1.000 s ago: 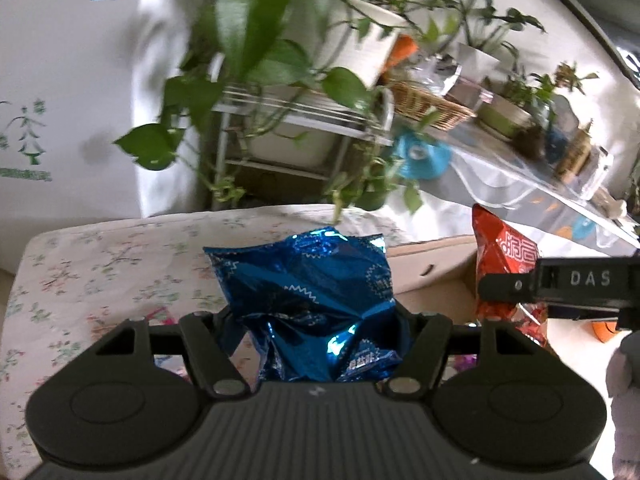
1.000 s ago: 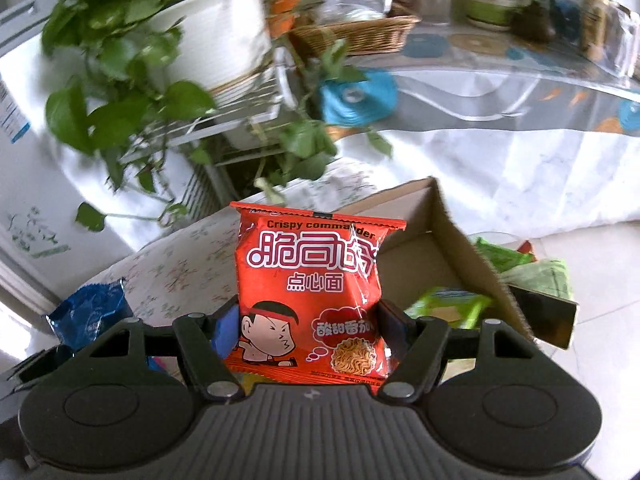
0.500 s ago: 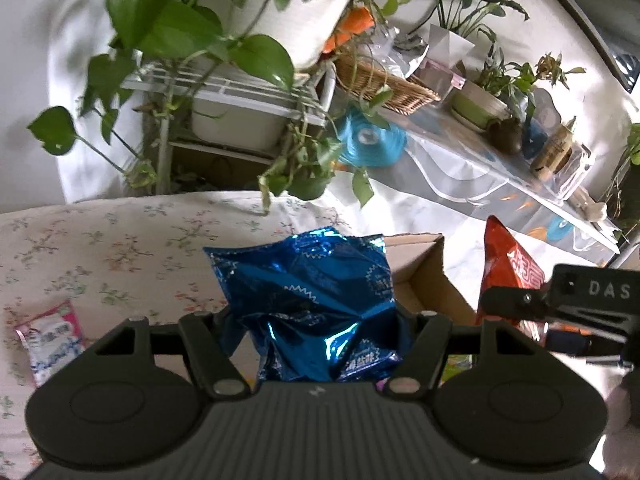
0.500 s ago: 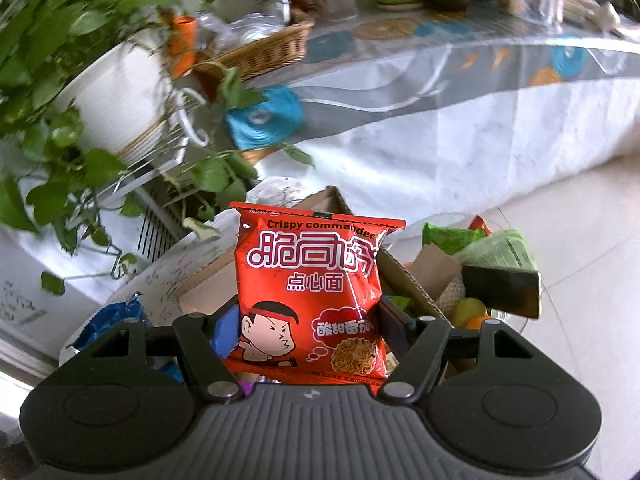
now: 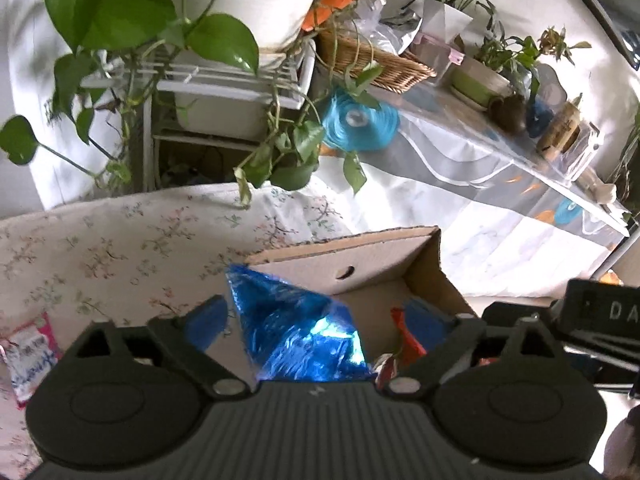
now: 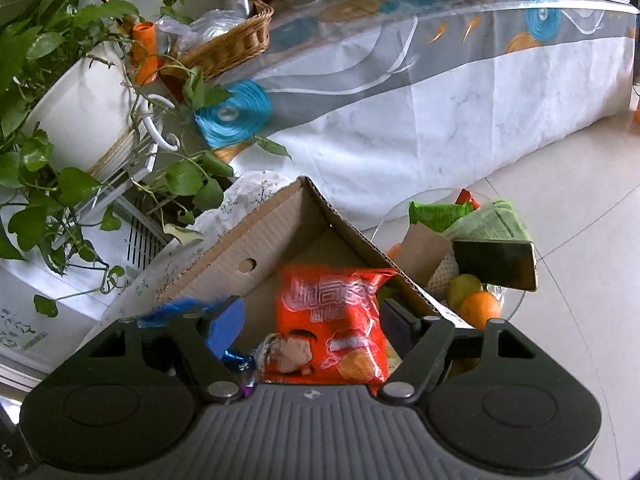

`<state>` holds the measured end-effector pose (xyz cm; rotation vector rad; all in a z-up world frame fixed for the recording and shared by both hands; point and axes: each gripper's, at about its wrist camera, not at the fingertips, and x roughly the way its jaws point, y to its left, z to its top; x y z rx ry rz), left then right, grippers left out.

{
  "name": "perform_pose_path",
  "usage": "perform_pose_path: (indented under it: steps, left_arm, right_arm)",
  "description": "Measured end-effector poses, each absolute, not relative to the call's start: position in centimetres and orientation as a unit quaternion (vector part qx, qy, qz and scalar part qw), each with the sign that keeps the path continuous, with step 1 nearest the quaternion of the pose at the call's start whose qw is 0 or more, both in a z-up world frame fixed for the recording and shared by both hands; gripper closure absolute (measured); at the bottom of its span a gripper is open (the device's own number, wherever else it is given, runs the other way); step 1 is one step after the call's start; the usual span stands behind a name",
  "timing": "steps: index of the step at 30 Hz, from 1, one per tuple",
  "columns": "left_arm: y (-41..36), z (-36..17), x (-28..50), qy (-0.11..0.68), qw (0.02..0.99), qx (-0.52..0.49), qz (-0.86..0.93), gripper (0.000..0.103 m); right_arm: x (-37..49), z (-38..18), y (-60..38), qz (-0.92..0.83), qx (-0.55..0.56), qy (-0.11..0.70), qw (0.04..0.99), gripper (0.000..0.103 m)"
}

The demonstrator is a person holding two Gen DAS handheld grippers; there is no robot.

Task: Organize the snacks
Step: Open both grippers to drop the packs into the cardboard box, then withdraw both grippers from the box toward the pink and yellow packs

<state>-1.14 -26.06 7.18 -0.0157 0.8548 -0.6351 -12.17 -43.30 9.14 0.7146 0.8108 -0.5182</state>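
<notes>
Both my grippers hang over the open cardboard box [image 6: 280, 240] that sits on the desk [image 5: 120, 240] with its flowered cloth, and both are letting go. My left gripper [image 5: 320, 320] has its jaws opening; the blue foil packet [image 5: 292, 328] is between the fingers but the pads stand clear of it on either side, so it is dropping free into the box, tilted with one corner up. My right gripper [image 6: 312, 320] is opening as well, and the red noodle-snack packet [image 6: 332, 320] lies between its fingers without either pad pressing on it, slumped toward the box floor near the right wall. I judge both packets to be very light, air-puffed and crinkly: the foil is slick, so a pinch on the puffed middle would slide or crush the brittle contents, and the flat sealed seam at the top or bottom edge is the safer place to take hold. They will flop rather than stand, so I expect them to settle wherever they fall. One small pink-and-white sachet [image 5: 28, 356] lies out on the cloth at the left, well apart from the box; it looks thin and flat, and I would need to catch it by an edge. Beyond the box a glass bowl [image 6: 512, 300] holds fruit and green packets.
</notes>
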Motion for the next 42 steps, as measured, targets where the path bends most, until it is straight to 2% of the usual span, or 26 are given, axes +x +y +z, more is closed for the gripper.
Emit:
perform_pose_path:
  steps: [11,27,35,42]
  left_arm:
    - [-22.0,8.4,-0.5,0.415,0.86,-0.003,-0.296,0.007]
    - [-11.7,8.1,1.0,0.422,0.876,-0.023,-0.234,0.007]
    - [-7.6,7.6,3.4,0.421,0.885,-0.037,-0.195,0.005]
    - [-6.6,5.1,6.0,0.463,0.869,-0.07,-0.161,0.005]
  right_arm:
    - [-11.8,9.7,-42.4,-0.226,0.324,0.376,0.838,0.017]
    - [-10.0,10.6,-38.6,-0.164,0.27,0.383,0.868,0.016]
    - [-8.4,10.6,-34.7,-0.103,0.26,0.406,0.87,0.015]
    - [-6.7,9.4,-31.2,-0.063,0.262,0.445,0.854,0.015]
